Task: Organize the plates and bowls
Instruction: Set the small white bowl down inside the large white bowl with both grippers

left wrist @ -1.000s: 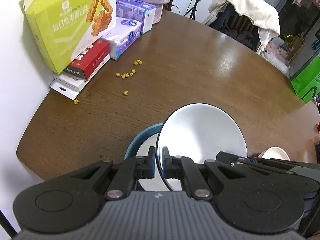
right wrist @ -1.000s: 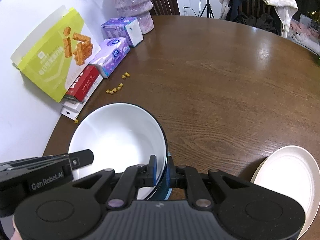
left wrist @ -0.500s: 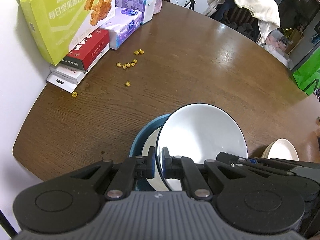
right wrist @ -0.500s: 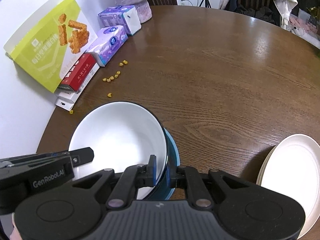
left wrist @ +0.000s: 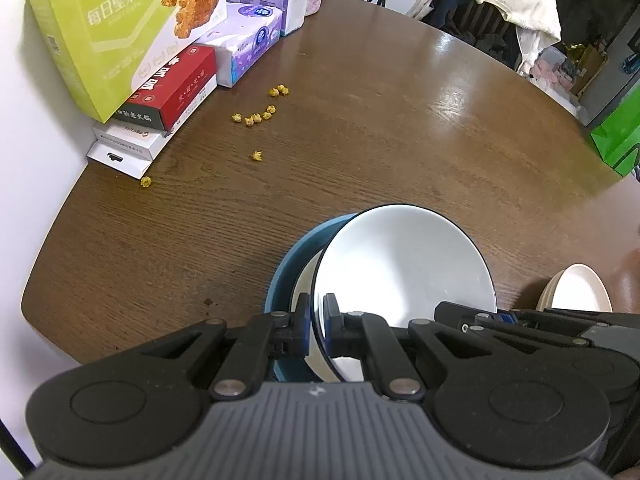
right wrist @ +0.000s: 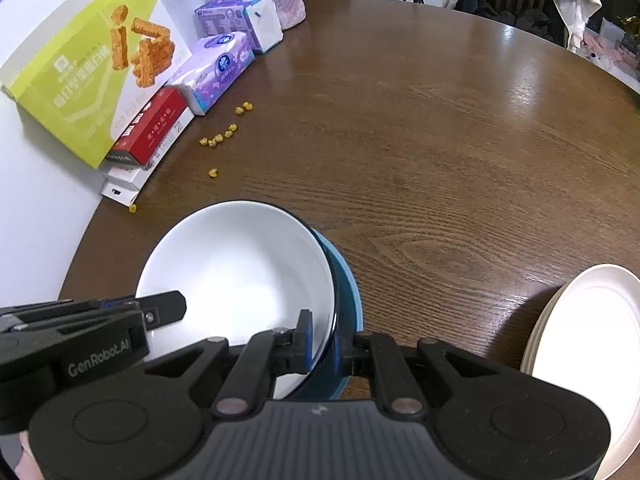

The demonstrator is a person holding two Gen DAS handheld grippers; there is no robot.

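Both grippers are clamping the rim of the same white bowl (left wrist: 404, 268), one on each side. The left gripper (left wrist: 316, 320) is pinching the bowl's rim at the bowl's 7 o'clock in the left wrist view, jaws nearly closed on the thin edge. The right gripper (right wrist: 322, 338) is gripping the opposite rim, at the bowl's 5 o'clock in the right wrist view, one pad inside the bowl and one outside.

The white bowl is sitting tilted over a blue bowl (right wrist: 348, 292), which is resting on the brown wooden desk (right wrist: 460, 152); whether the two bowls are touching cannot be told. The blue bowl's rim is showing as a crescent at the white bowl's 9 o'clock in the left wrist view and at its 3 o'clock in the right wrist view.

A stack of cream plates (right wrist: 588, 332) is lying on the desk at 3 o'clock of the bowls, apart from them.

Toward 11 o'clock, a yellow-green snack box (right wrist: 88, 76), a red box (right wrist: 152, 128) and purple tissue packs (right wrist: 216, 68) are lining the wall, with small yellow crumbs (right wrist: 218, 138) scattered beside them.
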